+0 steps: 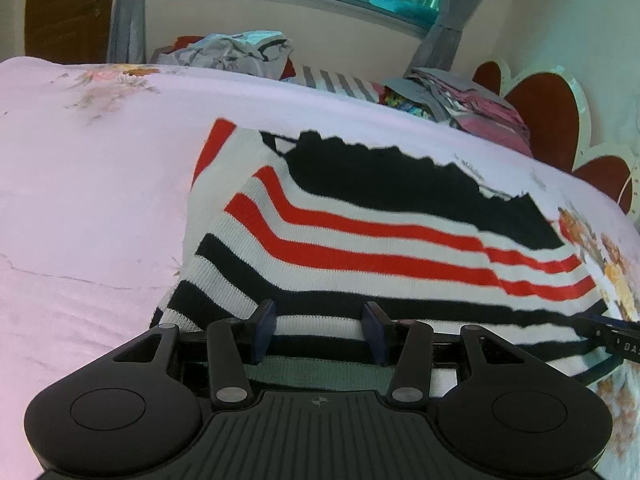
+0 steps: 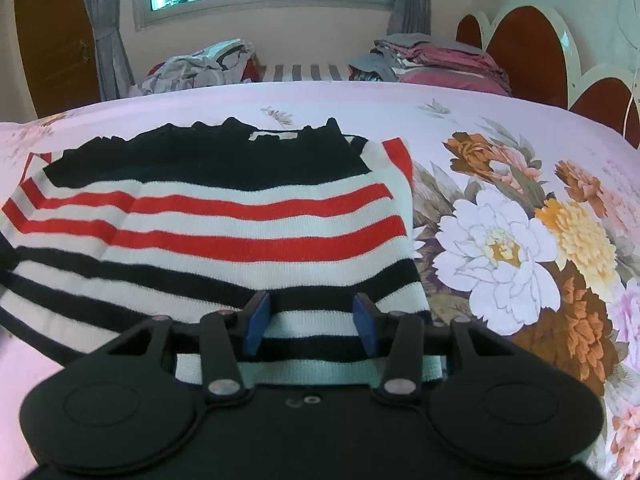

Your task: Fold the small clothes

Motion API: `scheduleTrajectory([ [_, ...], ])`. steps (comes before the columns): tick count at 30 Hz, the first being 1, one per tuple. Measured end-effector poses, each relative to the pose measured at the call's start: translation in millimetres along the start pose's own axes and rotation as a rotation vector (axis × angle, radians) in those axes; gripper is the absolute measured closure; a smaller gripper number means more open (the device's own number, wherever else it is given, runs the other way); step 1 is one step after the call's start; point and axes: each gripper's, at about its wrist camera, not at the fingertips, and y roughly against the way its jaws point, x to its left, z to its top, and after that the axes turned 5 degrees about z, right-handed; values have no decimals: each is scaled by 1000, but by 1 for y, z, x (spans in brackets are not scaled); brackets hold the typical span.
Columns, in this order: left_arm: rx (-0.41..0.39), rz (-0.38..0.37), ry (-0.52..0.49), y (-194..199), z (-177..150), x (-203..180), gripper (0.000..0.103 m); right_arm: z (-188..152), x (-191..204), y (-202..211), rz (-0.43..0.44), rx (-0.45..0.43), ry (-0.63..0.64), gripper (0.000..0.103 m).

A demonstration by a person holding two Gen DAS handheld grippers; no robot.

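Our left gripper (image 1: 320, 330) stands with jaws apart at the striped sweater's (image 1: 360, 240) near hem; the garment runs toward twelve o'clock on the bedspread (image 1: 100, 160). Our right gripper (image 2: 311, 326), likewise apart, seems equally near, hem probably between its pads.

Pink floral bed (image 2: 500, 128) w/ striped sweater (image 2: 224, 220) flat, clothes piles (image 2: 436, 60) behind.

Low, close; shared sweater (image 1: 360, 240), seemingly.
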Motion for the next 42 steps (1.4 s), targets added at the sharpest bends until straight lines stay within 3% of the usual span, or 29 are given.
scheduleTrajectory([
  [8, -36, -52, -32, 17, 4, -24, 54, 19, 48, 13, 140, -63, 21, 59],
  [11, -32, -49, -57, 14, 1, -32, 48, 20, 70, 8, 173, -54, 58, 59],
  [15, 7, -27, -63, 6, -10, -26, 45, 14, 84, 1, 186, -29, 84, 59],
  [19, 4, -23, -65, 8, -17, -19, 45, -8, 92, -10, 159, 50, 174, 58],
  [22, 10, -24, -50, 10, -20, -17, 45, -19, 93, -6, 153, 35, 215, 58],
  [26, 19, -21, -53, 12, -23, -17, 45, -14, 91, -2, 165, 49, 209, 58],
  [34, 29, 0, -65, 12, -20, -21, 45, 14, 93, -5, 192, -24, 150, 57],
  [42, 36, 22, -58, 14, -19, -25, 44, 6, 97, -18, 194, 11, 227, 52],
])
